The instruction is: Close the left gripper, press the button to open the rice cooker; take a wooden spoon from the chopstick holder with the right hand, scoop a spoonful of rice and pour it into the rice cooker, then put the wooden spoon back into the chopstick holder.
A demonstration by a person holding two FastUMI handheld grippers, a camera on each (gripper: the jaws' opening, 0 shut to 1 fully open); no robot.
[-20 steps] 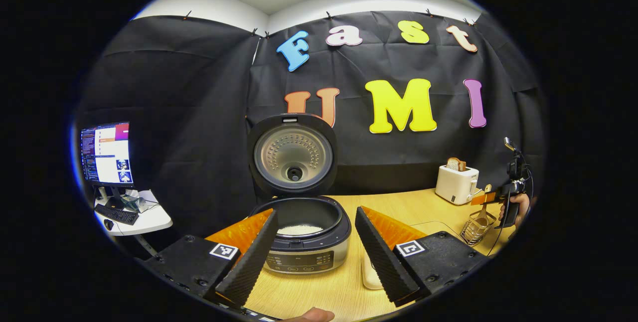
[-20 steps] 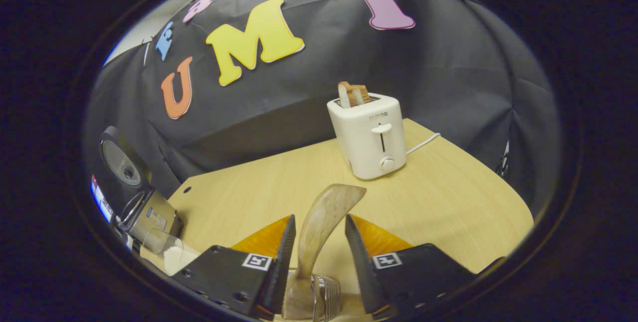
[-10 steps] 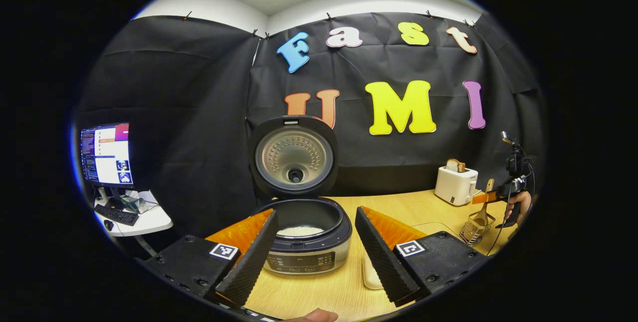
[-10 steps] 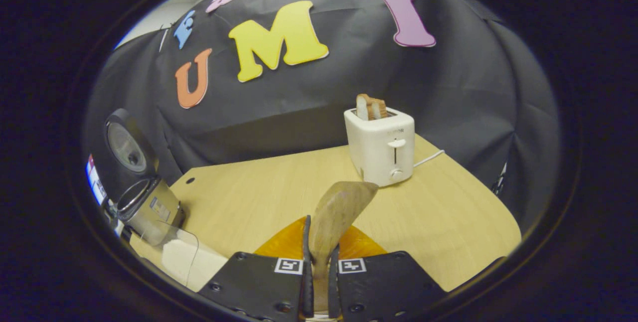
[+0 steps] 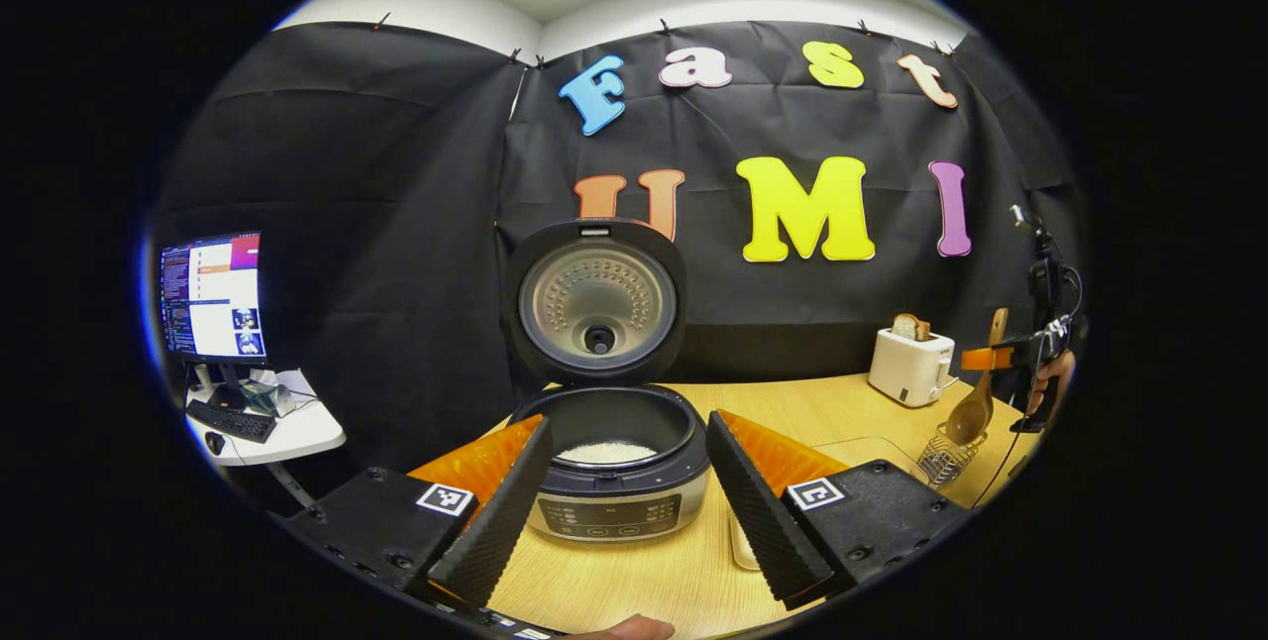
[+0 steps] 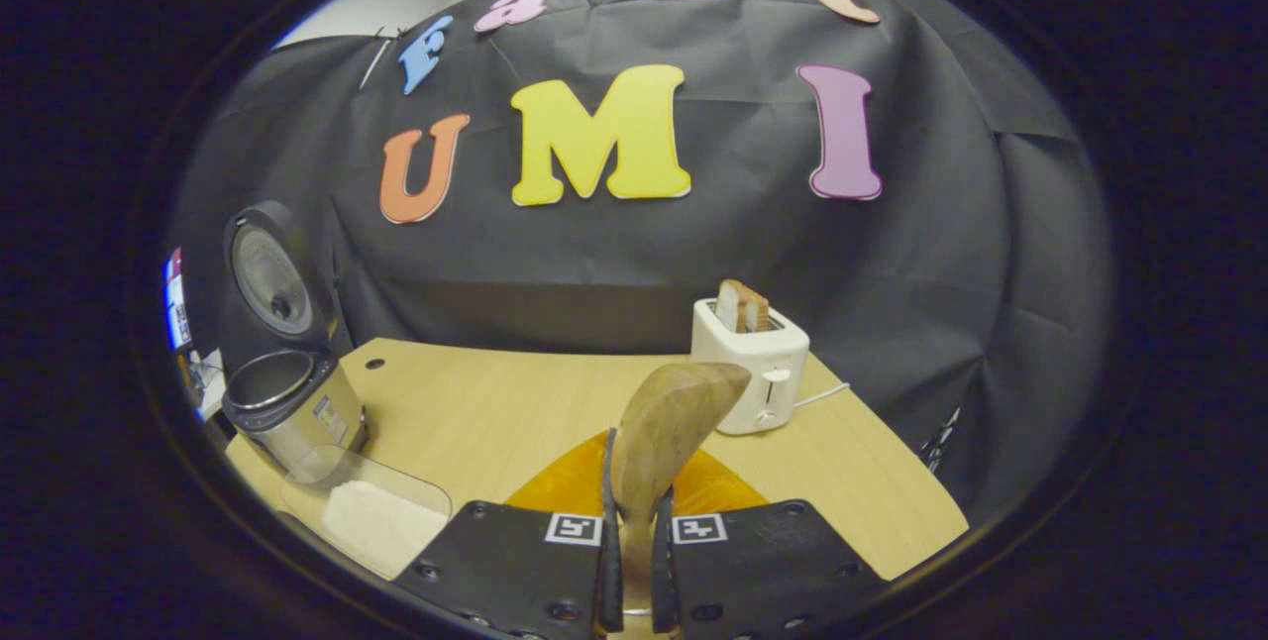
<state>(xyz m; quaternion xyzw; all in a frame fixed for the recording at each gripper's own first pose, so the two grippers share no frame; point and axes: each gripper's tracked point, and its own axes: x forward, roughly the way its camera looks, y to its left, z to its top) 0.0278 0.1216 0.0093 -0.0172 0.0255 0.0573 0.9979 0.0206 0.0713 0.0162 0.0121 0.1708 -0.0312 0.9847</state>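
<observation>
Wooden spoon [image 6: 662, 422] pinched in my right gripper [image 6: 634, 561]

It hangs seemingly just above the chopstick holder [image 5: 941, 459], right of the open rice cooker [image 5: 616, 462]; my left gripper [image 5: 624, 491] is spread.

- Setting: a recording booth staged as a kitchen, not a home.
- Black cloth [image 5: 376, 224] is clipped up as walls beneath a white ceiling.
- A light wooden counter [image 6: 515, 402] carries a rice cooker [image 5: 616, 462] and toaster [image 6: 750, 377].
- A side desk [image 5: 267, 432] holds a lit monitor [image 5: 213, 295] and keyboard [image 5: 233, 419].
</observation>
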